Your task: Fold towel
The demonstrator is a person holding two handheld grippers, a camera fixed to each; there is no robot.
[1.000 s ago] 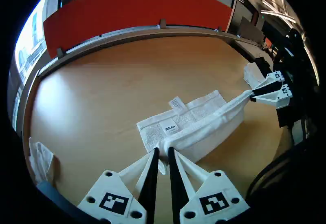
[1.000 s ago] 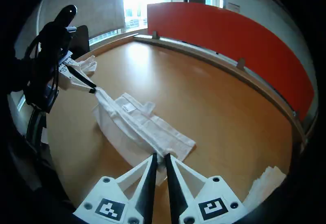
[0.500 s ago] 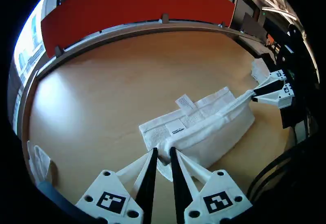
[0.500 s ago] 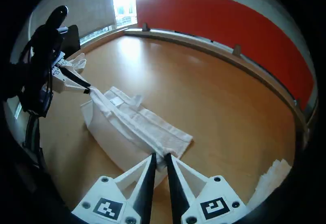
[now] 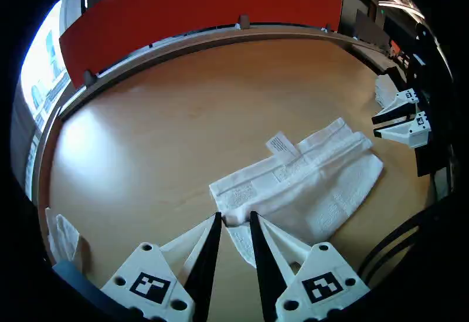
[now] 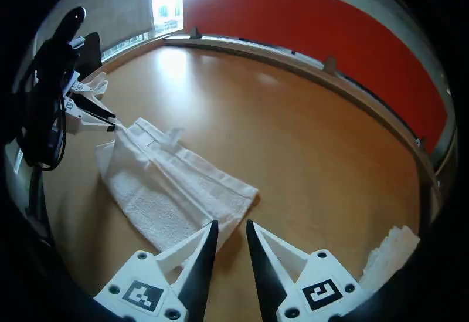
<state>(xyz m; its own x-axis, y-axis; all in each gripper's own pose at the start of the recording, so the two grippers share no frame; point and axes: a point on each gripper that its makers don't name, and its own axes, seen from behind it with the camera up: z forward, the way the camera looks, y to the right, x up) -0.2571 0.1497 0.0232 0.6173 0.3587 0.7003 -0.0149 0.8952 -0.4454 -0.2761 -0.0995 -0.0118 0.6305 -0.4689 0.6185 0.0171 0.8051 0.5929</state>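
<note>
A white towel (image 5: 305,184) lies flat on the wooden table (image 5: 176,122), folded lengthwise, with a small label tag (image 5: 281,144) sticking out of its far edge. In the left gripper view, my left gripper (image 5: 234,219) stands open at the towel's near corner, a bit of cloth lying loose between the fingertips. My right gripper (image 5: 375,128) hovers open just off the far end. In the right gripper view, the right gripper (image 6: 231,226) is open over bare table beside the towel (image 6: 170,181), and the left gripper (image 6: 112,125) sits at the far corner.
A red partition panel (image 5: 193,11) runs along the table's back edge. More white cloths lie near the table's edges (image 5: 58,237) (image 6: 393,248) (image 6: 97,84). A dark-sleeved arm with a black handle (image 6: 50,105) holds the left gripper.
Both grippers have opened and let go of the towel's raised edge. The lifted fold has dropped flat onto the lower layer, and the right gripper has drawn back from the cloth.
</note>
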